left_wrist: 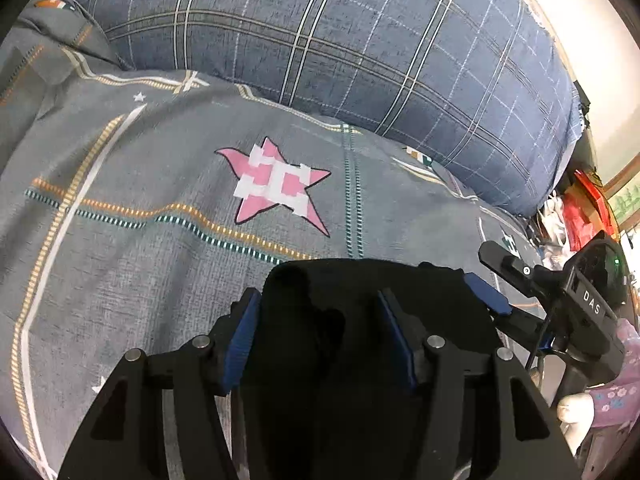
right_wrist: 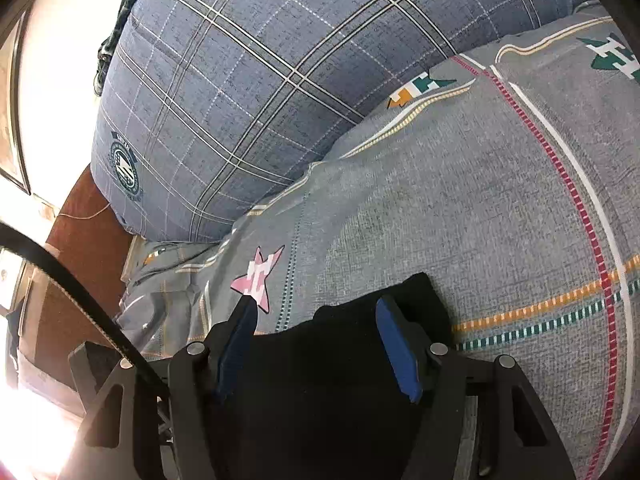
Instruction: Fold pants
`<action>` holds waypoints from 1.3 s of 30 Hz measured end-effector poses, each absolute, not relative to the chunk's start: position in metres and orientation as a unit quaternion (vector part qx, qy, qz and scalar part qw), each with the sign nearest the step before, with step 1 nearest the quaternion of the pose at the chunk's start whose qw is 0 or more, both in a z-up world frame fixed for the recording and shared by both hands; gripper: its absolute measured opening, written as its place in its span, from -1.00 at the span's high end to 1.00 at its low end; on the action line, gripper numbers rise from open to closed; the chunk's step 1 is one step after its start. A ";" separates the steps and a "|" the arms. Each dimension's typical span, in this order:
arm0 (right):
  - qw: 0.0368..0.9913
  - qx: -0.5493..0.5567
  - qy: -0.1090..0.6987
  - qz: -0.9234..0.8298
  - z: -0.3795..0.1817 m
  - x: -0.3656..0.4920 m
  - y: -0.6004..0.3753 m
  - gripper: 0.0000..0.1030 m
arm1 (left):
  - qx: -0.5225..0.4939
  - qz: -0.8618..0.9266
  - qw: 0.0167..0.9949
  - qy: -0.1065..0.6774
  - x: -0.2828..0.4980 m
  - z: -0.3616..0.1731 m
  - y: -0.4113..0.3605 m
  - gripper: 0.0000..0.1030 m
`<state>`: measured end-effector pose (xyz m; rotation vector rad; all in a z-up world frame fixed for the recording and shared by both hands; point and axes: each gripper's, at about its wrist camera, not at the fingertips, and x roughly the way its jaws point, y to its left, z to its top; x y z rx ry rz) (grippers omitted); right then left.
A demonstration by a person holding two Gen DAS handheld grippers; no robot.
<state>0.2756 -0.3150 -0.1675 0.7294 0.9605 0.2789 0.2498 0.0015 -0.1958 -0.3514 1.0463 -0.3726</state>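
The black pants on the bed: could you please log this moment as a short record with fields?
garment: black pants, bunched, lying on the grey bedsheet
left gripper: jaws apart, pants fabric between the blue pads, pads not pressing
right gripper: jaws apart, pants fabric between them, not clamped
behind: blue plaid quilt along the far side of the sheet
landmark: pink star printed on the sheet, just beyond the pants
fold: not visibly finished

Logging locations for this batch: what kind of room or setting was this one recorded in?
Most likely a bedroom, on a bed. The black pants lie on a grey bedsheet printed with a pink star, a puffy blue plaid quilt is bunched behind, and plastic bags and household clutter sit beside the bed.
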 end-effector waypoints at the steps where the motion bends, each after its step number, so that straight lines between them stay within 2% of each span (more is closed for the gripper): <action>1: 0.820 0.332 0.447 0.129 -0.161 0.273 -0.314 -0.29 | -0.168 -0.176 0.835 0.493 0.246 -0.191 0.004 -0.13; 6: 0.864 0.287 0.396 0.118 -0.112 0.222 -0.310 -0.34 | -0.148 -0.157 0.865 0.453 0.205 -0.149 0.021 -0.13; 10: 0.893 0.244 0.363 0.107 -0.079 0.158 -0.299 -0.48 | -0.117 -0.127 0.899 0.403 0.145 -0.113 0.034 -0.20; 15: 0.912 0.190 0.357 0.068 -0.076 0.088 -0.279 -0.56 | -0.071 -0.071 0.938 0.332 0.075 -0.089 0.033 -0.65; 19: 0.911 0.158 0.379 0.046 -0.088 0.062 -0.262 -0.56 | -0.039 -0.025 0.958 0.283 0.040 -0.086 0.027 -0.81; 39: 0.904 0.102 0.413 0.028 -0.111 0.050 -0.240 -0.60 | 0.000 -0.027 0.932 0.361 0.037 -0.115 0.005 -0.82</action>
